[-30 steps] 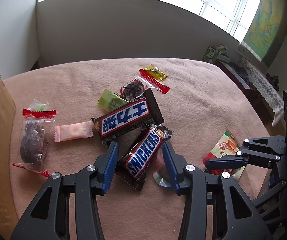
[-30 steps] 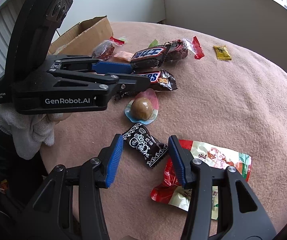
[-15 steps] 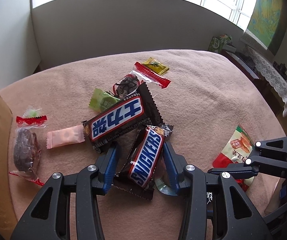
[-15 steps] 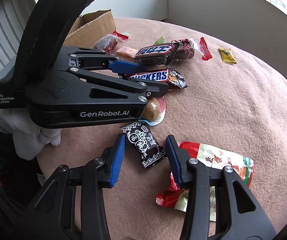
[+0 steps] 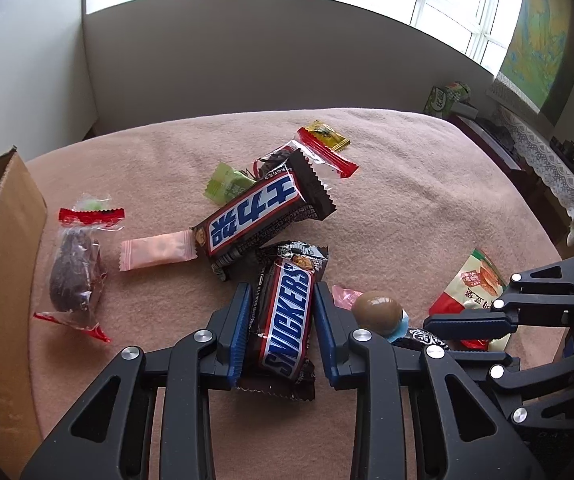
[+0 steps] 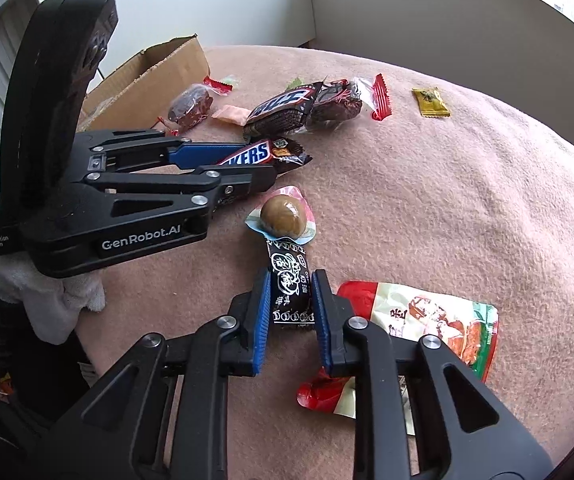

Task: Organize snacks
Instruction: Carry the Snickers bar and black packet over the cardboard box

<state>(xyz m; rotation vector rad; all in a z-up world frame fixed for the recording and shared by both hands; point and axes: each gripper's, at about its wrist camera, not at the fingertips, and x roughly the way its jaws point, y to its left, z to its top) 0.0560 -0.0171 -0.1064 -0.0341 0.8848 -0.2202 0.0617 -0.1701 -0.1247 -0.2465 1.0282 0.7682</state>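
Both grippers have just closed in: left gripper (image 5: 283, 330) fingers now clamp the brown Snickers bar (image 5: 287, 320); right gripper (image 6: 289, 316) fingers pinch the black printed candy wrapper (image 6: 290, 288) beside it. Lifts toward the brown cardboard box (image 6: 155, 70) likely follow.

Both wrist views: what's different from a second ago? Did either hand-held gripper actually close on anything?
Both closed in. The left hand-held gripper narrowed from a wide straddle until its pads press the Snickers bar. The right hand-held gripper moved forward and shut on the black candy packet, which now lies lengthwise between its fingers. Both snacks remain on the pink blanket. The wrapped egg, the other snacks and the cardboard box stayed put.
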